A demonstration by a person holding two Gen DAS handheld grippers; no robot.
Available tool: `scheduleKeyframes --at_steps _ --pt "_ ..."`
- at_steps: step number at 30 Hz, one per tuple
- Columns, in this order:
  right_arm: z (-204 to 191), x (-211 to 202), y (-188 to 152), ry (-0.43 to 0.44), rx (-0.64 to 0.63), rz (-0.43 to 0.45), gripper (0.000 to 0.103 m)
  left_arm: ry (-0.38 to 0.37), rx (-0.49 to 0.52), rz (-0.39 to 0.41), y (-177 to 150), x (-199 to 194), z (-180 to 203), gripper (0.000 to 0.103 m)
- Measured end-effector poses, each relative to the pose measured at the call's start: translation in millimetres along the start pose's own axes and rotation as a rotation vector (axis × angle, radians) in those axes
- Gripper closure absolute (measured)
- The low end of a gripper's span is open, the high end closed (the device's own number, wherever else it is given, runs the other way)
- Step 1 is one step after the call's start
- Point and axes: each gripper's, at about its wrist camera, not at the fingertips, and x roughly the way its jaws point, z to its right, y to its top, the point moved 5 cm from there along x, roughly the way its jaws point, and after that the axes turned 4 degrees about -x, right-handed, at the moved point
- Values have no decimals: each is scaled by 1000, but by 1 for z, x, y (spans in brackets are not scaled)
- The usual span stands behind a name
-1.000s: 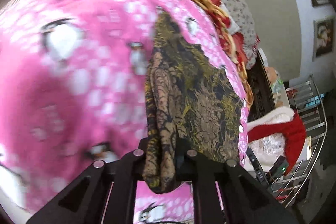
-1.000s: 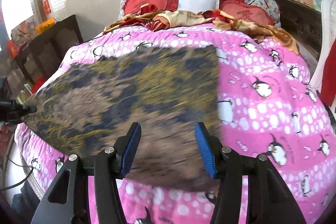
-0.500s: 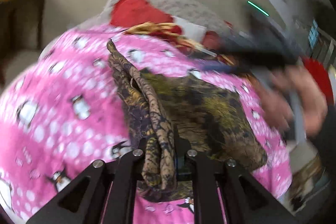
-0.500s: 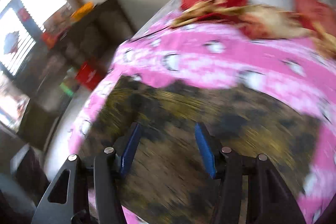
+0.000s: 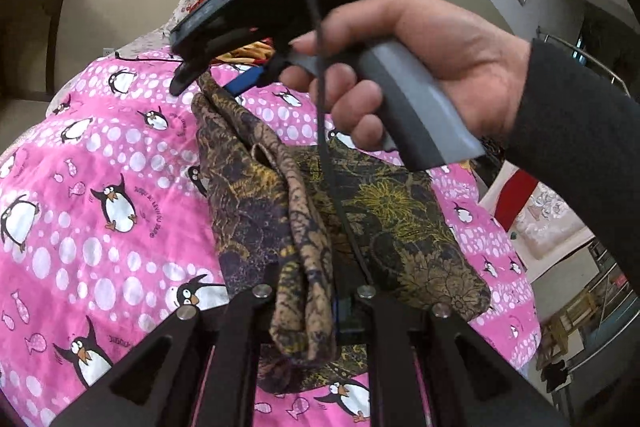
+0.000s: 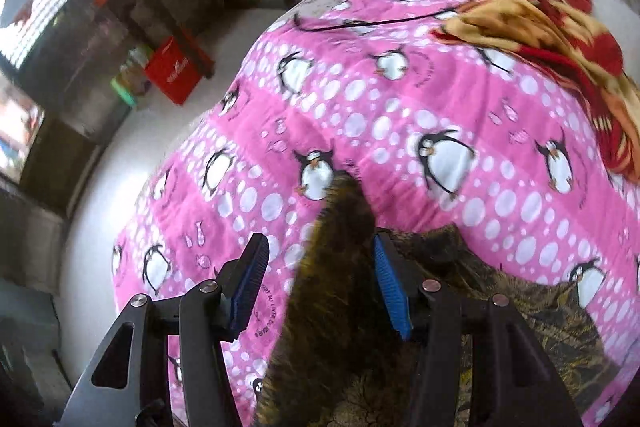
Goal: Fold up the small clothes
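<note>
Pink penguin quilt (image 5: 100, 155) covers the bed, with open room all round. Patterned cloth (image 5: 392, 227) lies across it, 1 bunched edge running lengthwise from the left gripper (image 5: 316, 311), clamped on it, to the right gripper (image 6: 320, 279), half open astride its far end.

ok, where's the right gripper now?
In the left wrist view it's upper centre: the right gripper, held in a hand, sits over the far corner of the brown cloth on the pink quilt, cloth between its open fingers.
</note>
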Motion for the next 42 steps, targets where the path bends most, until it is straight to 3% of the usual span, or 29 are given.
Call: scheduleKeyframes --at_steps 3,7,15,23,29,37,40,42 --pt "-3 10 -1 -97 -75 -46 66 -12 -6 -1 -1 -3 3 93" --pt "5 12 0 -170 -109 -51 103 -11 -12 2 0 -5 5 93" --pt "65 -27 -28 -166 -33 -14 103 -106 17 -61 -8 16 45 93" --pt "154 -73 -101 -213 57 -19 103 -190 122 -172 -46 63 139 93" --pt "216 -101 -154 -234 107 -13 103 -211 180 -223 -65 93 193 93" --pt "263 -91 -196 -272 171 10 103 -165 234 -291 -94 132 216 92" --pt "268 -80 -206 -321 174 11 101 -188 242 -308 -100 130 216 89" --pt "266 -87 -207 -319 191 53 101 -222 242 -319 -100 120 214 81"
